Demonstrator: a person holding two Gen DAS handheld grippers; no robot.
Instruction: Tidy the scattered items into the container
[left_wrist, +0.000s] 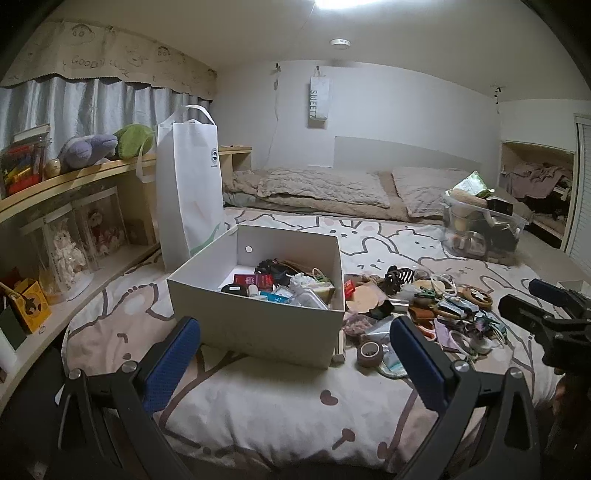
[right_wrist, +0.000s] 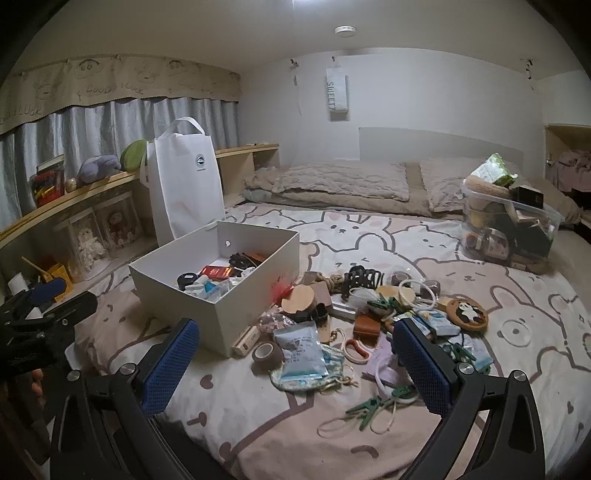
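A white open box (left_wrist: 258, 325) (right_wrist: 225, 314) sits on the bed with several small items inside. To its right lies a scatter of items: a brown tape roll (right_wrist: 266, 355), a pale blue packet (right_wrist: 301, 349), a black hair claw (right_wrist: 360, 278), a round panda coaster (right_wrist: 466, 311), green clips (right_wrist: 365, 406). My left gripper (left_wrist: 295, 356) is open and empty, held in front of the box. My right gripper (right_wrist: 295, 360) is open and empty, held above the near side of the scatter. Each gripper shows at the edge of the other's view.
A white tote bag (left_wrist: 188, 184) stands behind the box. A clear plastic bin (right_wrist: 513, 229) full of things sits at the back right near the pillows (right_wrist: 343, 181). A wooden shelf (left_wrist: 74, 177) with plush toys runs along the left.
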